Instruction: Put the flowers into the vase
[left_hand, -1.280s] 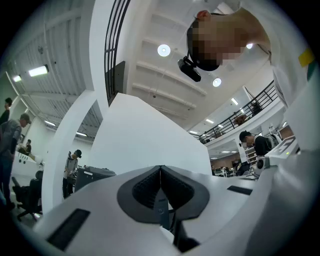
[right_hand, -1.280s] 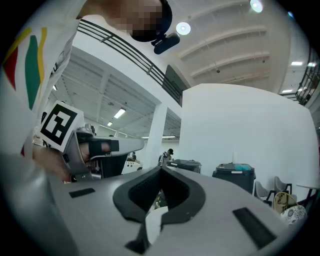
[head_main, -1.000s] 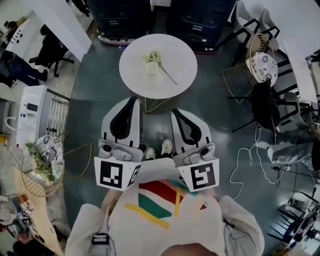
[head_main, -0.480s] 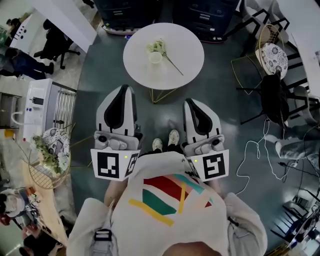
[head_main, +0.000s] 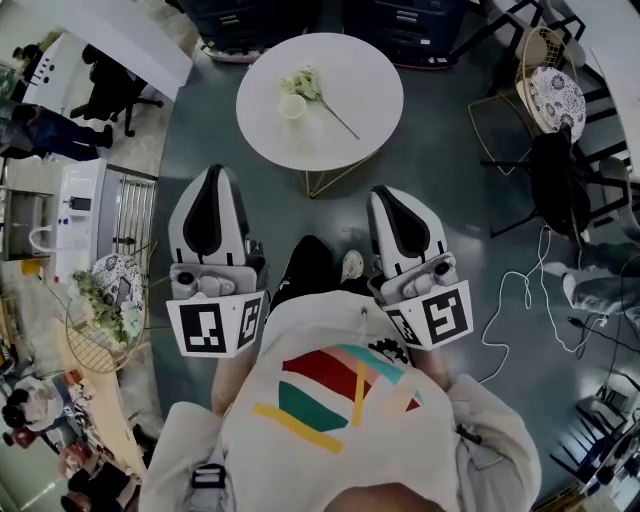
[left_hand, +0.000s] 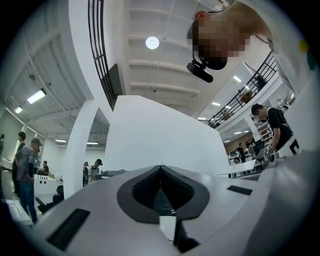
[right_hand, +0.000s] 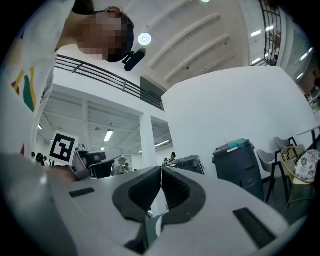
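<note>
On the round white surface, well apart from both grippers, the flowers are laid just beside the small pale vase, with the stem stretched out toward the right. Nearer the person, the left gripper and the right gripper are held side by side above the floor, each with its jaws clenched together on nothing.

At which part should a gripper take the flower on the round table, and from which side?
Probably the bare stem, from above, with the jaws across it. It seems to lie flat on the table and points away from the vase, clear of the blossoms.
</note>
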